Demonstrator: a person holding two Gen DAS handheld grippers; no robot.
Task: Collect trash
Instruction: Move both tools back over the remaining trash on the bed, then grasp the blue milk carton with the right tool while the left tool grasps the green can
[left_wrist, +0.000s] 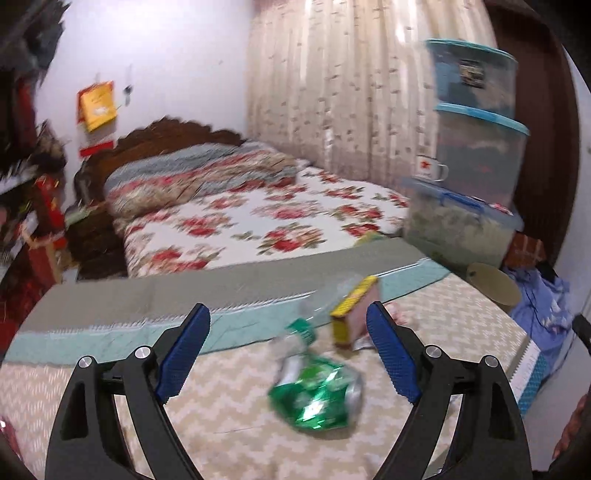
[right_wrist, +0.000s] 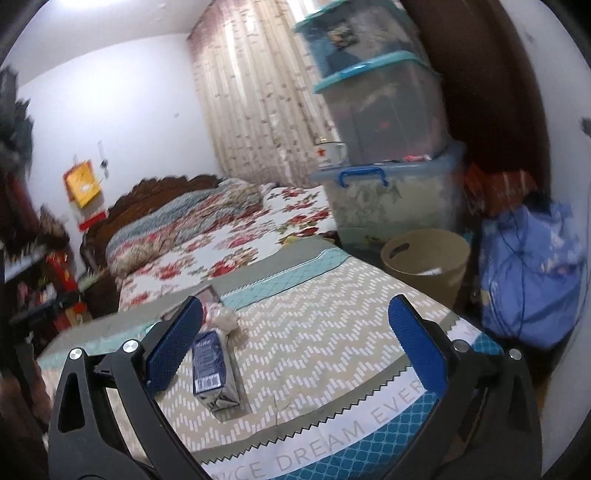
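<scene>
I see the tan bin (right_wrist: 424, 258) past the bedspread's (right_wrist: 314, 332) far right corner. On the bedspread, my left gripper (left_wrist: 288, 343), spread wide and empty, has the crushed green can (left_wrist: 317, 395) just ahead between its fingers. My right gripper (right_wrist: 295, 332), also spread and empty, has the dark carton (right_wrist: 214, 373) lying lengthwise beside its left finger.

Left claw (left_wrist: 288, 332): crushed can (left_wrist: 317, 395) between jaws, yellow box (left_wrist: 351, 314) ahead. Right claw (right_wrist: 295, 332): carton (right_wrist: 214, 369) at left jaw, bare tabletop (right_wrist: 314, 332) ahead.
</scene>
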